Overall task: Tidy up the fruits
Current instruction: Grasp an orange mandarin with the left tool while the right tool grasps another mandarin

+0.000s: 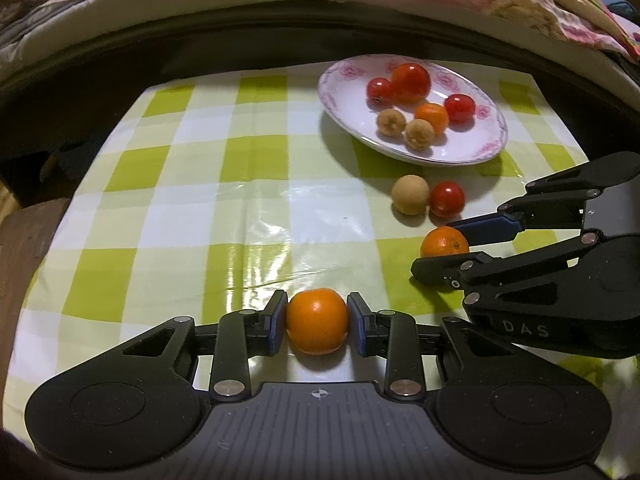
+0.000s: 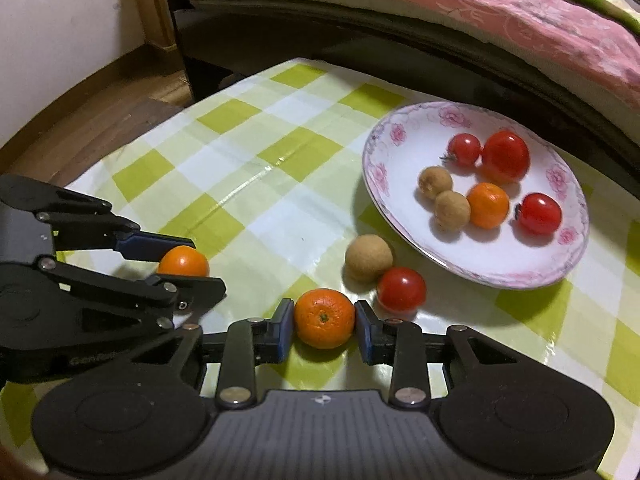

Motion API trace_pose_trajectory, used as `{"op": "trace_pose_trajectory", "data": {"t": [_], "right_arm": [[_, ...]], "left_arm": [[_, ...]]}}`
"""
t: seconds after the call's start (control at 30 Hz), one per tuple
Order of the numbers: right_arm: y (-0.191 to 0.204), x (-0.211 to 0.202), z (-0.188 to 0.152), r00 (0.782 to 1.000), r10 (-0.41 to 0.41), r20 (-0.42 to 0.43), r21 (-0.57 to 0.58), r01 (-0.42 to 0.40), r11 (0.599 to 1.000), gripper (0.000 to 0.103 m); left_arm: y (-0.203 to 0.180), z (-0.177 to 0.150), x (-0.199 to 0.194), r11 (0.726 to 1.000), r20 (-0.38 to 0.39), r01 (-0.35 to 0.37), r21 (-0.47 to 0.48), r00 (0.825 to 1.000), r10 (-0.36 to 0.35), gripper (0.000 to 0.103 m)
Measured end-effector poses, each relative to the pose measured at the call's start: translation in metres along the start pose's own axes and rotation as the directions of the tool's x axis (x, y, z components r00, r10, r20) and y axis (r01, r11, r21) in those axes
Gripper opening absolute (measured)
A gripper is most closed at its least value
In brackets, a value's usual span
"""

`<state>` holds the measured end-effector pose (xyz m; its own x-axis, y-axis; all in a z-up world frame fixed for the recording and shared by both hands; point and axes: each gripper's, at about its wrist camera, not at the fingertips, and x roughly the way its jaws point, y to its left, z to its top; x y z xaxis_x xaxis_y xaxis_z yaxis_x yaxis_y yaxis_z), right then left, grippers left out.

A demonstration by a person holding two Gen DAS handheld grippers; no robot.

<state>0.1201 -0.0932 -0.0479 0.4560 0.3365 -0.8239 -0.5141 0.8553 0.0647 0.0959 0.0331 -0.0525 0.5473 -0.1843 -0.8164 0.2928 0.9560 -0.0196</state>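
Note:
On the green-and-white checked cloth, my left gripper (image 1: 317, 305) is shut on a smooth orange (image 1: 317, 322); both blue pads press its sides. My right gripper (image 2: 324, 309) is shut on a second orange (image 2: 325, 319) that shows its stem end. Each tool appears in the other's view: the right gripper (image 1: 434, 248) with its orange (image 1: 444, 242), the left gripper (image 2: 206, 266) with its orange (image 2: 183, 262). A flowered white plate (image 1: 332, 92) (image 2: 376, 168) holds three red tomatoes, an orange and two tan fruits. A loose tan fruit (image 2: 368, 258) and a tomato (image 2: 401, 289) lie touching beside the plate.
A bed with a pink floral quilt (image 2: 460, 4) and a dark frame runs along the table's far edge. Wooden floor (image 2: 120, 112) shows beyond the table's left corner. Bare checked cloth (image 1: 200, 200) stretches left of the plate.

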Motion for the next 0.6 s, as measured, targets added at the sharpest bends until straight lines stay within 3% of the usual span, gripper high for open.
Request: {"op": "trace_pose_trajectory", "data": {"t": [0.33,0.6], "right_arm": [[-0.014,-0.031,-0.027,1.0,-0.024,-0.014,0.042,0.025,0.999,0.035],[-0.025,-0.045,-0.055,0.999,-0.029,-0.03,0.066,0.031,0.997,0.035]], "left_arm": [[-0.006,-0.009,-0.015,0.999,0.0,0.036,-0.03,0.999,-0.036,0.04],[-0.015,-0.016,-0.009,1.0,-0.024,0.019,-0.014,1.0,-0.019,0.041]]}}
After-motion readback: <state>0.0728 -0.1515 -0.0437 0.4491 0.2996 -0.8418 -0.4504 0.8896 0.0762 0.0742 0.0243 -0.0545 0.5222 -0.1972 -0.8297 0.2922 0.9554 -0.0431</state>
